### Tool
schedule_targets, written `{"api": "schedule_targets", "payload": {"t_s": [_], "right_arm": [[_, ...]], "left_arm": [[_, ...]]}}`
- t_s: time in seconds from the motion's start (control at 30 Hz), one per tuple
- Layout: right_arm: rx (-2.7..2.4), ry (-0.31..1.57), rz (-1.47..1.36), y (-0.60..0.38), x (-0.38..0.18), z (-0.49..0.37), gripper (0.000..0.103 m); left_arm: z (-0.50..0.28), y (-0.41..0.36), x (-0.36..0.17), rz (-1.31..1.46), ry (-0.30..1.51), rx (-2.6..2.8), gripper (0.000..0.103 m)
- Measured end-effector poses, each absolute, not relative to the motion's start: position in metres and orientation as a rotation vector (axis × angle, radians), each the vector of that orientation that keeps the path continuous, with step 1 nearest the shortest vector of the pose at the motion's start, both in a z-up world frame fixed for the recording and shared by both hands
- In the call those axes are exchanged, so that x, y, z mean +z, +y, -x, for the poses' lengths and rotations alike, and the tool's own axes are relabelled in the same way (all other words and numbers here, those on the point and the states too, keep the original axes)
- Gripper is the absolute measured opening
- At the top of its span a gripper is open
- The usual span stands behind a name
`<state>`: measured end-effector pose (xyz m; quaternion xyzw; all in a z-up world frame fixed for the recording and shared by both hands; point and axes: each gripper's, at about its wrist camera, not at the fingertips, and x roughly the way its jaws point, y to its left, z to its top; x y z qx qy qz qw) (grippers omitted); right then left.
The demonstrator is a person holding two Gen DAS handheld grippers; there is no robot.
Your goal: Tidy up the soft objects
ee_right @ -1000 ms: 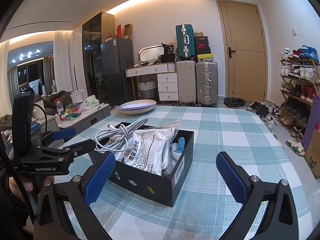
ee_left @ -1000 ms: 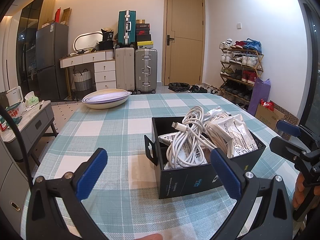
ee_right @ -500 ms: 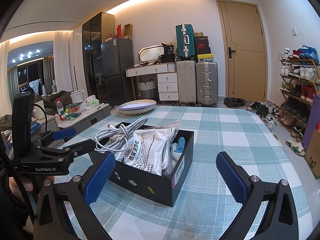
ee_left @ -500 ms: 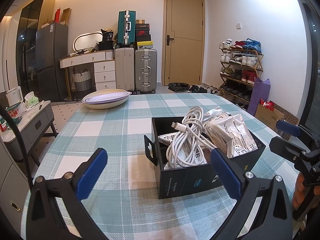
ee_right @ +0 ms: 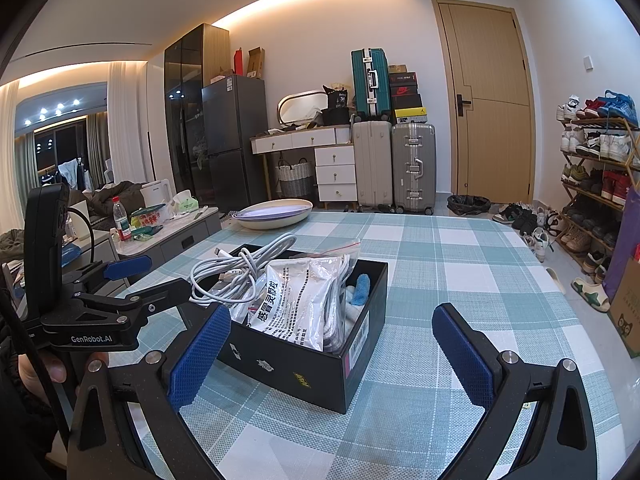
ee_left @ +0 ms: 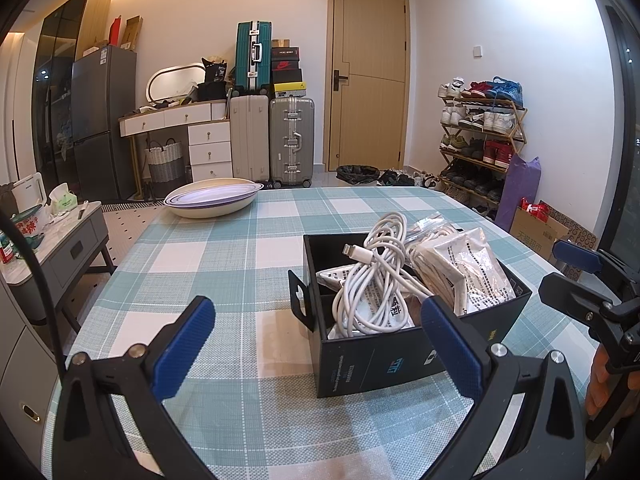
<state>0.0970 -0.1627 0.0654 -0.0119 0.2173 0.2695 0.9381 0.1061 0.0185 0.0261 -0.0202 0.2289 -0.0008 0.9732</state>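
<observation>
Two grippers hover above the checked surface [ee_left: 224, 256], the left gripper [ee_left: 320, 344] and the right gripper [ee_right: 332, 344] both with jaws spread wide and holding nothing. Between them, toward the surface's near edge, sits a black box [ee_left: 400, 360] holding a coiled white cable [ee_left: 372, 280] and foil packets [ee_right: 296, 304]. A shallow bowl [ee_left: 216, 200] rests at the far left corner.

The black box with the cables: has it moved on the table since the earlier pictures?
No. The black box keeps the same place against the checked squares of the tablecloth and the bowl behind it.
</observation>
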Motion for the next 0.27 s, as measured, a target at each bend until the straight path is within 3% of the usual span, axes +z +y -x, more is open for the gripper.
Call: {"api": "schedule_targets", "payload": {"t_s": [0.27], "right_arm": [[0.551, 0.445, 0.024, -0.1630, 0.0652, -0.0969, 0.103]], "left_arm": [[-0.1055, 0.0184, 0.0266, 0.040, 0.458, -0.006, 0.103]]}}
